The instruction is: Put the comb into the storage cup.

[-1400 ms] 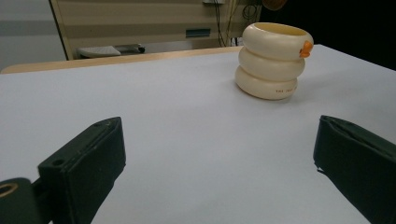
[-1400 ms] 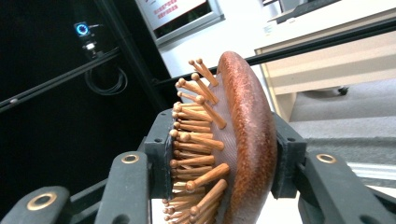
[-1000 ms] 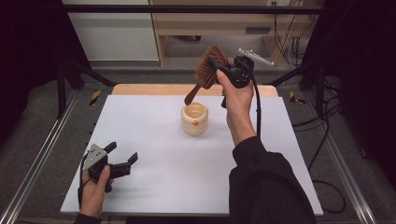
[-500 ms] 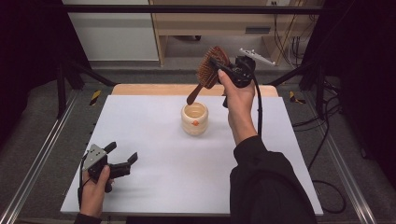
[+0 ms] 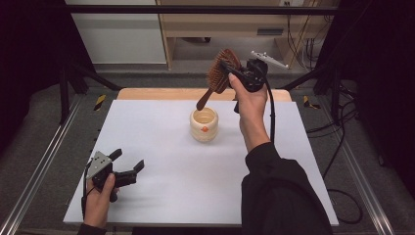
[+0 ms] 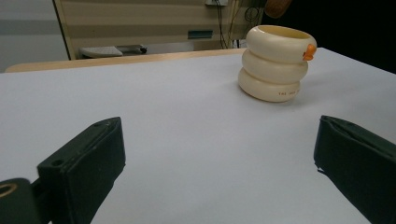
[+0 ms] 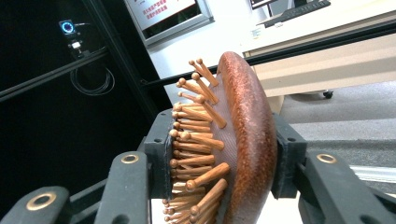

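Hairbrush (image 5: 221, 72) clamped by its head in right gripper (image 5: 234, 72), handle angled down, tip just above cup (image 5: 204, 124) mouth on far side; left gripper (image 5: 128, 170) wide open, empty, resting well apart.

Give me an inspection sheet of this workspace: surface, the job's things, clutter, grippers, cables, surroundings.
Surface: white table top with a wooden strip along its far edge.
Job's things: wooden hairbrush held in the air, handle pointing down toward the cream ribbed cup, which stands upright mid-table with an orange mark on its side.
Clutter: nothing seen on the top.
Grippers: right hand-held gripper shut on the brush head, bristles against one jaw; left hand-held gripper open, low over the near left corner, holding nothing.
Cables: black cable trails from the right gripper along the forearm; more lie on the floor at right.
Surroundings: metal frame rails, wooden shelving beyond the table.
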Motion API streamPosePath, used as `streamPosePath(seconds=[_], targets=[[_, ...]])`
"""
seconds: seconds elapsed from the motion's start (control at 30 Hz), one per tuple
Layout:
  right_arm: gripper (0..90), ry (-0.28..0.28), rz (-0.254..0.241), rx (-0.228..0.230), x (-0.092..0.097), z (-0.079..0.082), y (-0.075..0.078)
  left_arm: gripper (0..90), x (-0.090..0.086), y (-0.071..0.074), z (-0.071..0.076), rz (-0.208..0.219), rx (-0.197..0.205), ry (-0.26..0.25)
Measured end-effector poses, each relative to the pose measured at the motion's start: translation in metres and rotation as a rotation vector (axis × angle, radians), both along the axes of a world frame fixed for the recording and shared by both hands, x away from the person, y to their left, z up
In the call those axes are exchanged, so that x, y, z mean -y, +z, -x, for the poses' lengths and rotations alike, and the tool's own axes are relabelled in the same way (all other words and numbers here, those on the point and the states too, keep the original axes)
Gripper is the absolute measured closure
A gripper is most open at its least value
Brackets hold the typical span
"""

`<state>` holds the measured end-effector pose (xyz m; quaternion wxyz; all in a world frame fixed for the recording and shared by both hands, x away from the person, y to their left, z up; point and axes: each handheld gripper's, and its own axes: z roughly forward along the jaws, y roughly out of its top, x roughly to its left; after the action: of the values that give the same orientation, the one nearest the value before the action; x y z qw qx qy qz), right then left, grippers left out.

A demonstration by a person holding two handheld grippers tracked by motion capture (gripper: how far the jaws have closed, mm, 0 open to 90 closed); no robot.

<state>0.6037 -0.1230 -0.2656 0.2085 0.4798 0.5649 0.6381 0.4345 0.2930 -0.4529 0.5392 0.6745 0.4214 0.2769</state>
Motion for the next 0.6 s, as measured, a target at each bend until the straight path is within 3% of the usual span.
streamPosePath(seconds=[0.6], targets=[[52.4,0.003,0.024,-0.004,-0.0005,-0.0009,-0.0018,2.2,-0.0001,0.0001,0.0002,0.000,0.001,-0.001]])
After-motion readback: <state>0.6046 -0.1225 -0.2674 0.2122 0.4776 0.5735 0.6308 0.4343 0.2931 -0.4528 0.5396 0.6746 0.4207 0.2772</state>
